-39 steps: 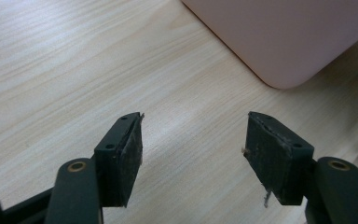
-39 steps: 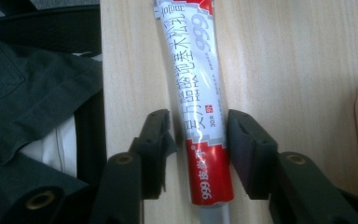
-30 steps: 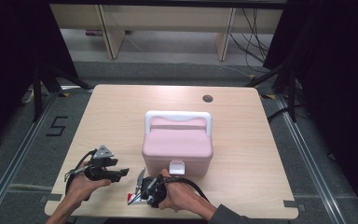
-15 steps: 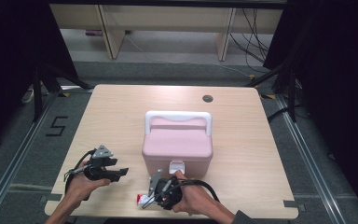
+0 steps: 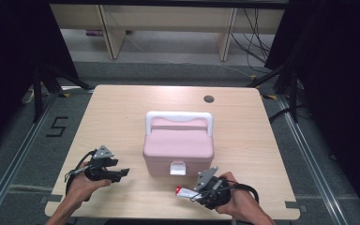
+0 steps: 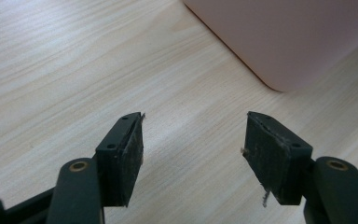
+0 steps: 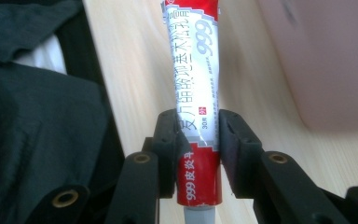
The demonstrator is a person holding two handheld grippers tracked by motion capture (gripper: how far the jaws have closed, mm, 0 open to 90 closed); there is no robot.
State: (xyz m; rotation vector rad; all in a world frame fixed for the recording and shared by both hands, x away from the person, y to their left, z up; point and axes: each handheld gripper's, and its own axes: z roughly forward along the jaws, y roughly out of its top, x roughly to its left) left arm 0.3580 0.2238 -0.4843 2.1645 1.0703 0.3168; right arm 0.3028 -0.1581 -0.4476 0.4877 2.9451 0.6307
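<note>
A red-and-white ointment tube (image 7: 196, 100) with a grey cap is clamped between the jaws of the right gripper (image 5: 191, 193), which sits near the front edge of the light wooden table (image 5: 122, 117), toward its right front corner. In the right gripper view the black pads press on both sides of the tube low on its body, just above the red band, and the tube runs away from the camera along the table's front edge — its far end points toward the left in the high view. A closed pink plastic box (image 5: 178, 145) with a white handle and white latch stands at the middle of the table, just behind the tube. The left gripper (image 5: 120, 172) rests near the left front corner, its jaws spread wide with nothing between them — bare wood shows in the gap, and a rounded corner of the box lies just ahead.
</note>
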